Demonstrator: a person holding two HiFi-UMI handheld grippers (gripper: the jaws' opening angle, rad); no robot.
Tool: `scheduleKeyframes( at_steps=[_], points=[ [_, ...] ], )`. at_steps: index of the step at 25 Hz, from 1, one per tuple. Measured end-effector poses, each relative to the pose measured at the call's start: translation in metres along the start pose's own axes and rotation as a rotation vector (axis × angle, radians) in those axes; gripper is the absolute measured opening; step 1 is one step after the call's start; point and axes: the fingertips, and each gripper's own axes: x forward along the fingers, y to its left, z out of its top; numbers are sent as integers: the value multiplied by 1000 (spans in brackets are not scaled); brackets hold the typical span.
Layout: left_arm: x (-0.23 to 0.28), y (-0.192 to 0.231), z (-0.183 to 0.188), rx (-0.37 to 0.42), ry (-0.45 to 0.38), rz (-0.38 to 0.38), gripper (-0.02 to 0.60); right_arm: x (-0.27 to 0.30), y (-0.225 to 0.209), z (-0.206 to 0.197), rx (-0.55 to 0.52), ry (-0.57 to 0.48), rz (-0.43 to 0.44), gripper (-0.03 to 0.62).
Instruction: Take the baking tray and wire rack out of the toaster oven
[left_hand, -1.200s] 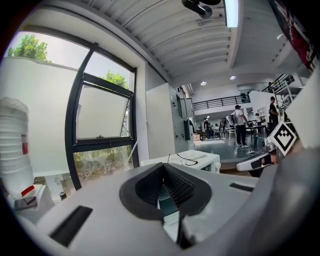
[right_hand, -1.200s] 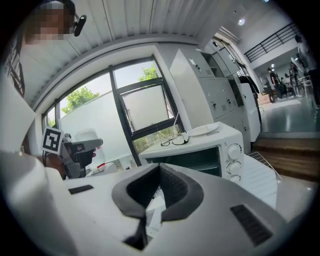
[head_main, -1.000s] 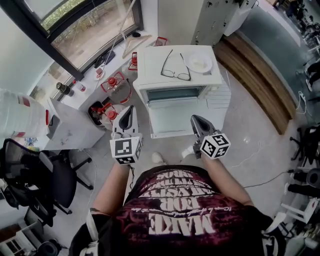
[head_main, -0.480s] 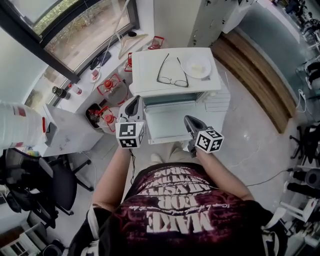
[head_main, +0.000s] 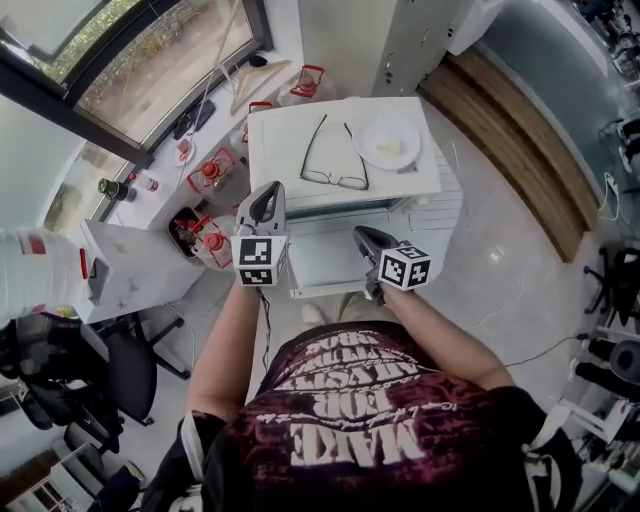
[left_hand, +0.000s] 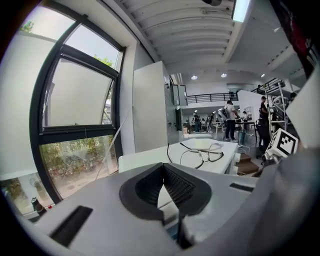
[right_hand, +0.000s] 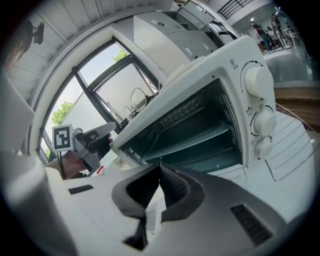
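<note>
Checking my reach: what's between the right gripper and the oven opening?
Only the oven's lowered door; the right gripper hangs at its right edge in the head view. The right gripper view shows the opening unblocked.

Black-framed eyeglasses (head_main: 333, 155), arms unfolded, lying just beside a white plate (head_main: 388, 141). Red-capped containers (head_main: 208, 172), clustered near a large dark-framed window (head_main: 150, 60). Black office chair (head_main: 120, 365), lower left. Wooden step (head_main: 510, 130), right.
</note>
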Motion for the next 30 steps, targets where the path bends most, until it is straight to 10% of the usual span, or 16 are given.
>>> scheduleKeyframes(
  at_steps=[7,13,30],
  points=[
    [2,-8,-3,83,13,-6,6,39,-15,7,154,-33,44,81],
    [2,-2,-3,-37,11,-15,6,68,-27,16,321,-102,53,191],
    [5,-12,-15,63,88,-78,5,97,-63,36,476,-175,-2,114]
  ],
)
